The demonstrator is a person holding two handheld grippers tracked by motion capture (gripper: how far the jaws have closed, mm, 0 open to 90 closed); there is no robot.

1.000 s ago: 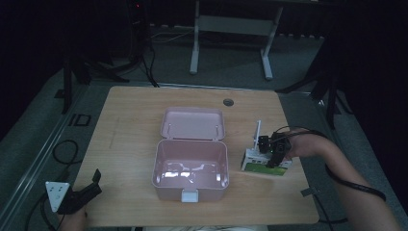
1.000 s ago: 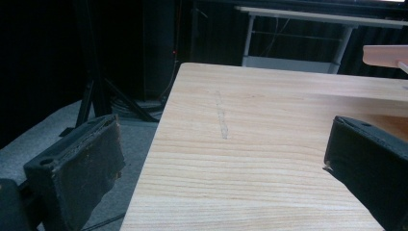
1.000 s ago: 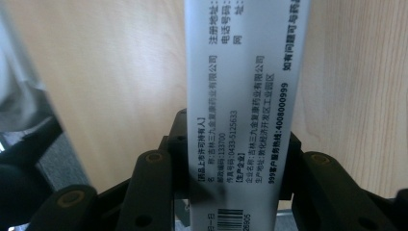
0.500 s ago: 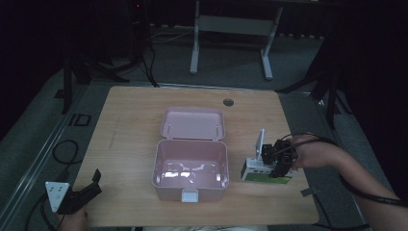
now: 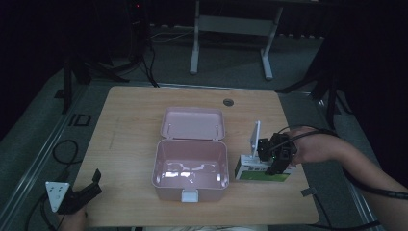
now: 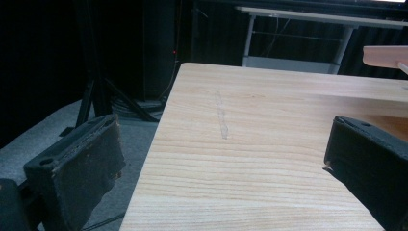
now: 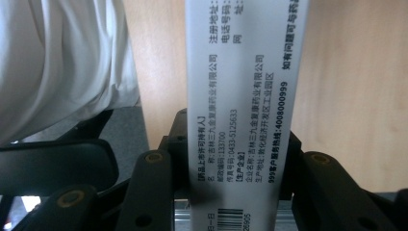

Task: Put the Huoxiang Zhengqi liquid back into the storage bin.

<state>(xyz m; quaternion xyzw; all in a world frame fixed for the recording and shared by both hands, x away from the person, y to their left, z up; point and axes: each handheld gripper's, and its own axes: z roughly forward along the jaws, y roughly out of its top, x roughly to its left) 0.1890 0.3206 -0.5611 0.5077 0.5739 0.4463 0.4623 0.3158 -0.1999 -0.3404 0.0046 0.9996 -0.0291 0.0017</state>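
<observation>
An open pink plastic box (image 5: 191, 142) stands mid-table with nothing in it, its lid (image 5: 193, 124) laid back flat. Just to its right, my right gripper (image 5: 272, 166) is shut on a white and green medicine carton (image 5: 255, 173). In the right gripper view the carton's white printed side (image 7: 240, 96) with a barcode runs up between the jaws, and both pads press on it. My left gripper (image 5: 89, 190) rests at the table's near left corner, open with nothing between its jaws. In the left gripper view it (image 6: 223, 159) looks across bare wood toward the pink box's edge (image 6: 385, 55).
The wooden table (image 5: 130, 125) has a round cable hole (image 5: 228, 102) near its far edge. A metal stand (image 5: 231, 24) is on the floor beyond it, and cables (image 5: 62, 149) lie on the floor at left. White clothing (image 7: 62, 62) hangs beside the right gripper.
My right gripper has drawn slightly toward the near edge of the table with the carton still in it. The left gripper and the pink box have not moved.
</observation>
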